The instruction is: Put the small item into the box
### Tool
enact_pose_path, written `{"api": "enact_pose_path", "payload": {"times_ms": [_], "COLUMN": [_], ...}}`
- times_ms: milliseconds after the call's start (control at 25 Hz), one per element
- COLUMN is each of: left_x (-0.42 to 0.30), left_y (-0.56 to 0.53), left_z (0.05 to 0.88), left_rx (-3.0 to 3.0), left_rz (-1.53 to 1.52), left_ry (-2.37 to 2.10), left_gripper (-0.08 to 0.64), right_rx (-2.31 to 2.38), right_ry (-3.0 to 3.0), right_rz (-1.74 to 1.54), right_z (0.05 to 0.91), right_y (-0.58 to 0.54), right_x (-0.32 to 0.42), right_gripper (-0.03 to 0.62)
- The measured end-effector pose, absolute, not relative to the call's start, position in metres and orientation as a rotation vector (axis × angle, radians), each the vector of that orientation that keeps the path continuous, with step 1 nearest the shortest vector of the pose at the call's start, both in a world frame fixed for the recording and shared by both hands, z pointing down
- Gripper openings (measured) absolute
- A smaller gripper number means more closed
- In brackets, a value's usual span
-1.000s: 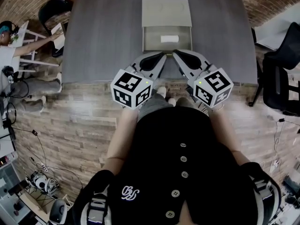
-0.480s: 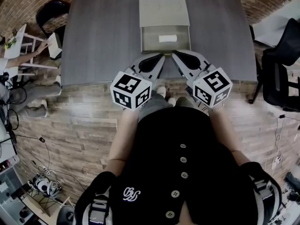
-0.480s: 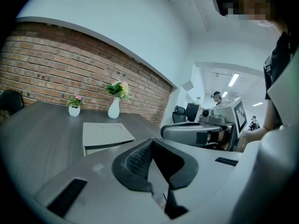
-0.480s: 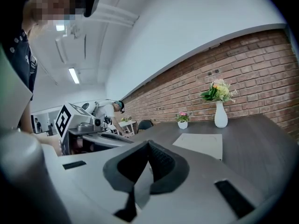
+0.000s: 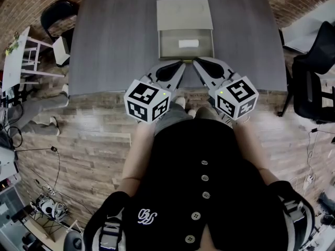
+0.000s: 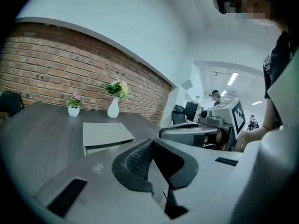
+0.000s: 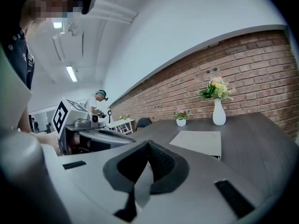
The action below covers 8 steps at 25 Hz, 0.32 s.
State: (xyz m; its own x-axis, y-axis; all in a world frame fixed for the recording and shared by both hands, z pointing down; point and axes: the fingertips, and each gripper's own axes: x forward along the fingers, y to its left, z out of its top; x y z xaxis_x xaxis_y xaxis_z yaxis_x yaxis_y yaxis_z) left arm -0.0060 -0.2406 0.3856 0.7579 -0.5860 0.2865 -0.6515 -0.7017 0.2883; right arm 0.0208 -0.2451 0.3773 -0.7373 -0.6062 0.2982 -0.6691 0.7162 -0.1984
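Note:
A shallow grey box [image 5: 186,45] stands open in the middle of the grey table [image 5: 110,41], its lid [image 5: 184,13] folded back on the far side. A small white item [image 5: 188,43] lies inside the box. My left gripper [image 5: 176,66] and right gripper [image 5: 201,64] hover side by side over the table's near edge, just short of the box. Both are shut with nothing between their pads. The left gripper view shows its jaws closed [image 6: 152,142] with the box [image 6: 106,134] beyond. The right gripper view shows the same: the gripper [image 7: 148,144], then the box [image 7: 198,142].
A white vase of flowers [image 7: 217,110] and a small flower pot [image 7: 181,120] stand at the table's far end. A black chair [image 5: 58,10] stands at the far left corner and another chair [image 5: 313,82] at the right. A white side table [image 5: 18,56] stands to the left.
The person who leaned over the side table at the left has gone out of view. Both grippers stay put, still shut.

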Motion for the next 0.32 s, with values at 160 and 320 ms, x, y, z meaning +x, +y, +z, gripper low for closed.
{"api": "enact_pose_path", "payload": {"times_ms": [160,320], "left_x": [-0.0039,-0.0072], "left_y": [-0.2386,-0.2421], "left_z": [0.3877,0.3911], "left_rx": [2.596,2.595], "left_rz": [0.245,0.250], "left_ry": [-0.920,-0.918], "left_gripper": [0.013,0.012], "right_rx": [1.024,1.019], "right_ry": [-2.711,-2.705], "right_rz": [0.427,0.418], "right_z": [0.3766,0.3798], "right_y": [-0.2472,-0.2504], "right_x": [0.0193,0.0142], "right_gripper": [0.000,0.000]}}
